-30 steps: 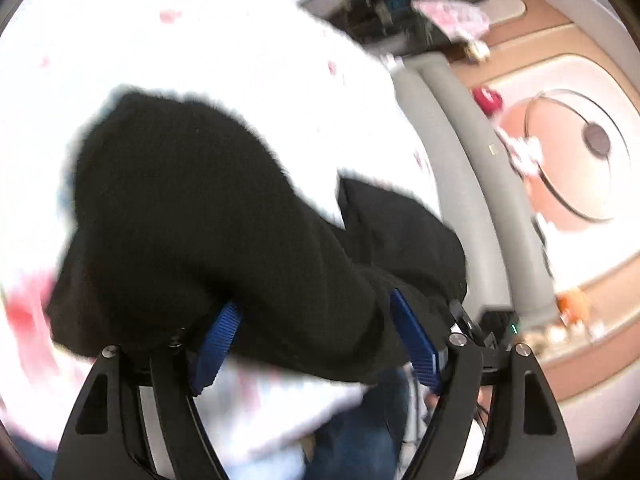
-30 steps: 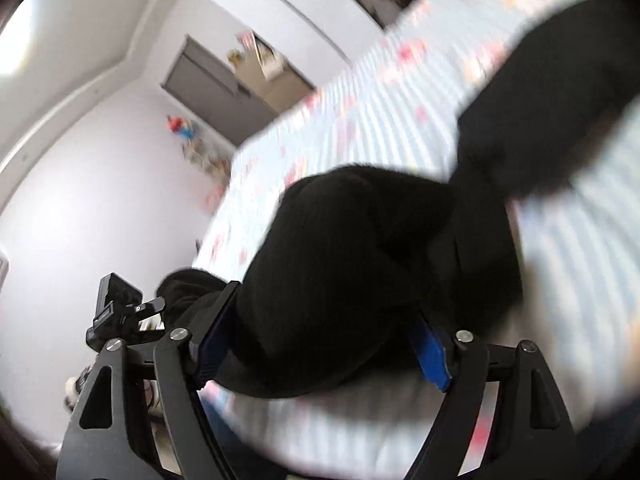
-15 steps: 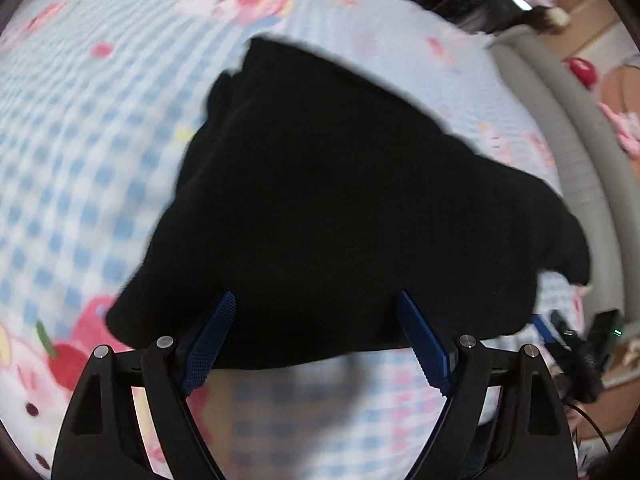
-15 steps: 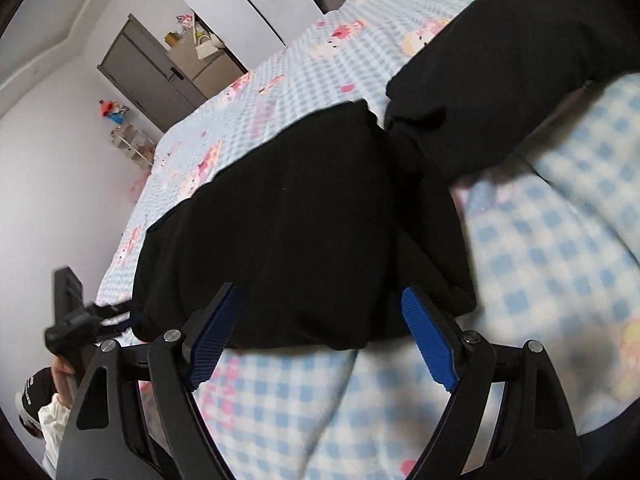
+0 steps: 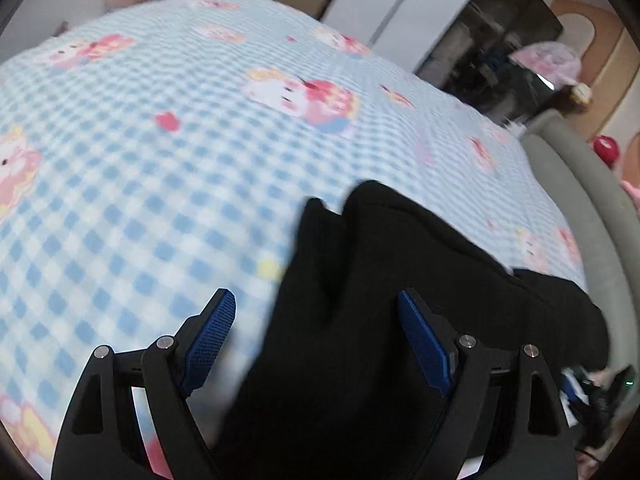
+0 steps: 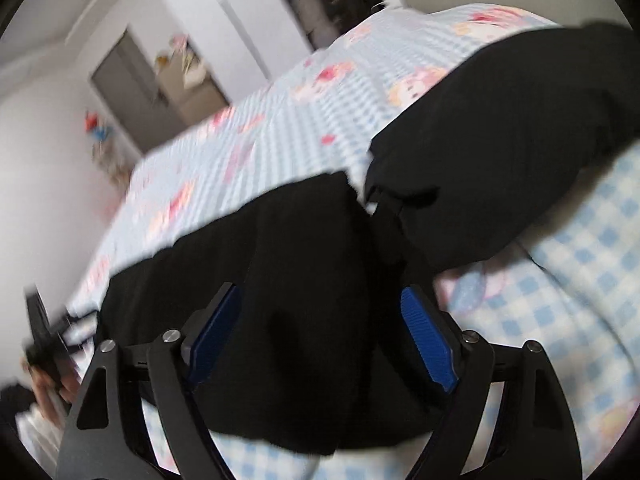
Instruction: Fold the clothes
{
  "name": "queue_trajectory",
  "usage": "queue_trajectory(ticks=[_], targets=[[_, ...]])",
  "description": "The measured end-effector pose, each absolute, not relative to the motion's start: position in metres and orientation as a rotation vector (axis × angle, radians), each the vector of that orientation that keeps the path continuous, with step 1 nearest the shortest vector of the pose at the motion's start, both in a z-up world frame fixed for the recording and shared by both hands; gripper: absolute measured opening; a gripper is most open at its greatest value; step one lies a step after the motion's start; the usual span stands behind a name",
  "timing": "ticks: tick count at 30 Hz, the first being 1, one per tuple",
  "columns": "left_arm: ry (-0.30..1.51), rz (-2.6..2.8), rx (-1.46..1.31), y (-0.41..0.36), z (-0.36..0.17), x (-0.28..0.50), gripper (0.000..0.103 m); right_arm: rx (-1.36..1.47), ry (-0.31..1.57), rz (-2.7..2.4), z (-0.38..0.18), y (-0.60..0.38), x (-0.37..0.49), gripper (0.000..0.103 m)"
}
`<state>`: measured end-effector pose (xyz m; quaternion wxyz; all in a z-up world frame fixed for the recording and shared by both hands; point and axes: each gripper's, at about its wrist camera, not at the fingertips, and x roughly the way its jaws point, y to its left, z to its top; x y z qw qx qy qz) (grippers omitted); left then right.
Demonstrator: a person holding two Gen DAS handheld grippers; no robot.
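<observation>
A black garment [image 5: 380, 320] lies on the blue checked bed sheet [image 5: 160, 168], filling the lower right of the left wrist view. My left gripper [image 5: 318, 336] stands open just above its near left part, with cloth under the right pad [image 5: 424, 344] and sheet under the left one. In the right wrist view the garment shows as a near fold [image 6: 304, 280] and a bulkier part [image 6: 500, 152] at the upper right. My right gripper [image 6: 322, 336] is open, both fingers spread over the near fold.
A grey padded bed edge [image 5: 580, 200] runs along the right. White wardrobe doors [image 5: 384, 4] and dark shelves [image 5: 500, 48] stand beyond the bed. A hand holding the other gripper [image 6: 44, 344] shows at the left of the right wrist view.
The black garment has come down from a raised bundle and now lies spread on the sheet. The left wrist view has shifted left, showing more bare sheet. Both grippers' fingers stayed spread.
</observation>
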<state>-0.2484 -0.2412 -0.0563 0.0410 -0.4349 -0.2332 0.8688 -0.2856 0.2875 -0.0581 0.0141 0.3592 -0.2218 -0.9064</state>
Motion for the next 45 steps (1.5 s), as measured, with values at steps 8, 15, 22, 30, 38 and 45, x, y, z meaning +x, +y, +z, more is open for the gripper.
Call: queue_trajectory(ticks=[8,15,22,30,38,45], targets=[[-0.652,2.545,-1.31,-0.214,-0.057,-0.283,0.036,1.388,-0.658,-2.552,-0.11,0.277,-0.339,0.053],[-0.744,2.57,-1.401,-0.251,-0.044,-0.303,0.056,1.35,-0.617,-2.685,-0.088,0.288,-0.336,0.059],[-0.844,2.273,-1.352,-0.253,-0.079,-0.286,0.086,1.415,-0.84,-2.505,-0.113,0.312,-0.327,0.098],[-0.627,2.263,-1.381,-0.209,-0.071,-0.28,0.059,1.374,-0.706,-2.473,-0.112,0.273,-0.342,0.065],[-0.738,2.176,-1.478,-0.205,-0.085,-0.282,0.051,1.526,-0.807,-2.377,-0.146,0.266,-0.351,0.087],[-0.437,2.436,-1.181,-0.153,0.048,-0.226,0.026,1.182,-0.736,-2.5,-0.042,0.252,-0.31,0.024]])
